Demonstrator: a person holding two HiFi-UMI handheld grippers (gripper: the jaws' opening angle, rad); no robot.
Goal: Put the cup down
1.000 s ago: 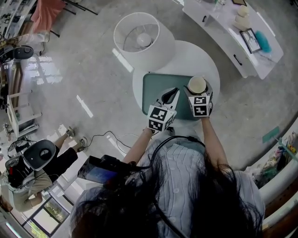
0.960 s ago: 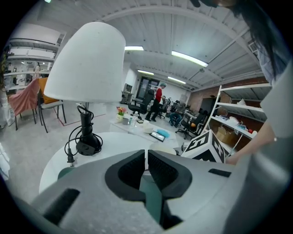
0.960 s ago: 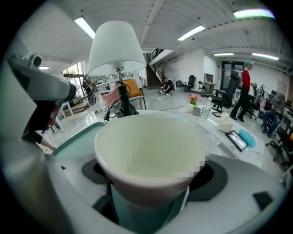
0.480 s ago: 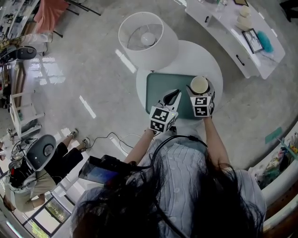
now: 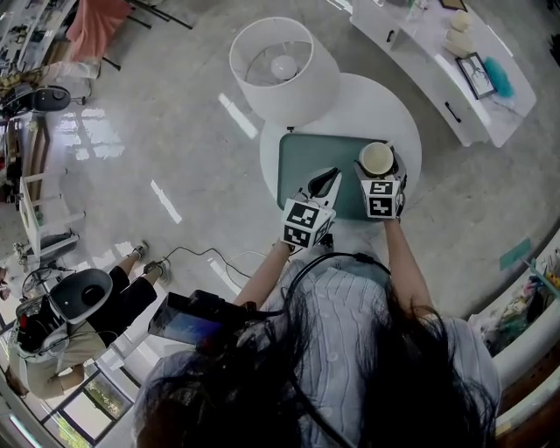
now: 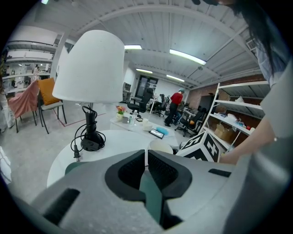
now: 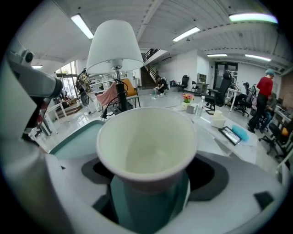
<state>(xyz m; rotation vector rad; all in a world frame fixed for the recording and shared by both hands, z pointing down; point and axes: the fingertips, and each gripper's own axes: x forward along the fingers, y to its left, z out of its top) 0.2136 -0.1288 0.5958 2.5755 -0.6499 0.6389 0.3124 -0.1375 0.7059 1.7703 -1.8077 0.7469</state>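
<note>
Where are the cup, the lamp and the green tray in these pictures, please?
cup (image 7: 146, 146), right gripper view, on its inner wall
lamp (image 5: 302, 103), head view, on the white shade's outer wall
green tray (image 5: 297, 162), head view, on its bare left part

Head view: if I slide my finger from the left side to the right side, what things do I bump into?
pink cloth → lamp shade → cup → picture frame
</note>
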